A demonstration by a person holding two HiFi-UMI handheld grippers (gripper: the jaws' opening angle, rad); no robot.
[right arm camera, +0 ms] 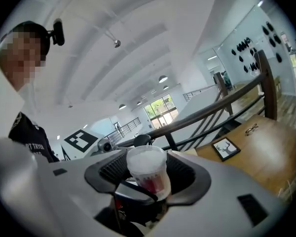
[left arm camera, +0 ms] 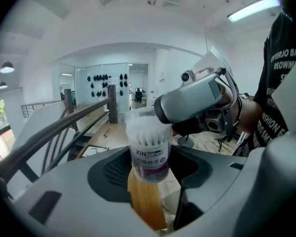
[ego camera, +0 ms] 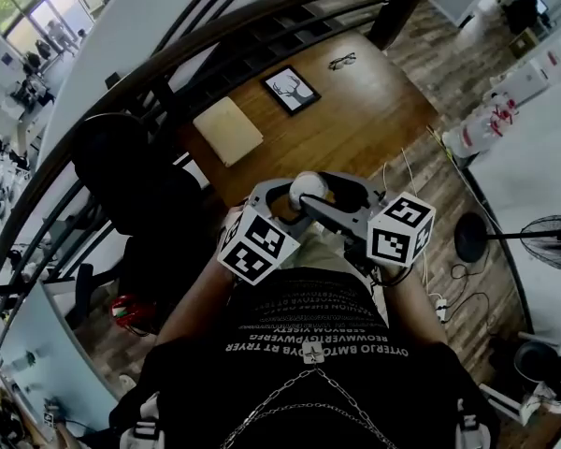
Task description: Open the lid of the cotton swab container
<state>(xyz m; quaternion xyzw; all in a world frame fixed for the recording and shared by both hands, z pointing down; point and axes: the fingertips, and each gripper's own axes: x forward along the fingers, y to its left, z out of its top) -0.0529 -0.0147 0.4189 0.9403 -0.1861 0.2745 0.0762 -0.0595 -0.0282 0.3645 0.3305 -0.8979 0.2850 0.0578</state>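
A clear round cotton swab container (ego camera: 308,188) with a printed label is held up in front of the person's chest, between both grippers. In the left gripper view its labelled body (left arm camera: 148,152) stands upright between my left gripper's (left arm camera: 148,171) dark pads, which press on it. A grey finger (left arm camera: 190,100) of the right gripper lies against its clear lid. In the right gripper view the swab-filled top (right arm camera: 147,168) sits between my right gripper's (right arm camera: 147,176) pads, which are shut on the lid end. Both marker cubes show in the head view.
Below lies a wooden table (ego camera: 374,110) with a framed deer picture (ego camera: 291,89), glasses (ego camera: 342,61) and a pale board (ego camera: 227,130). A dark curved railing (ego camera: 168,59) runs along the left, with a black chair (ego camera: 131,181) beside it. A floor fan (ego camera: 553,237) stands at the right.
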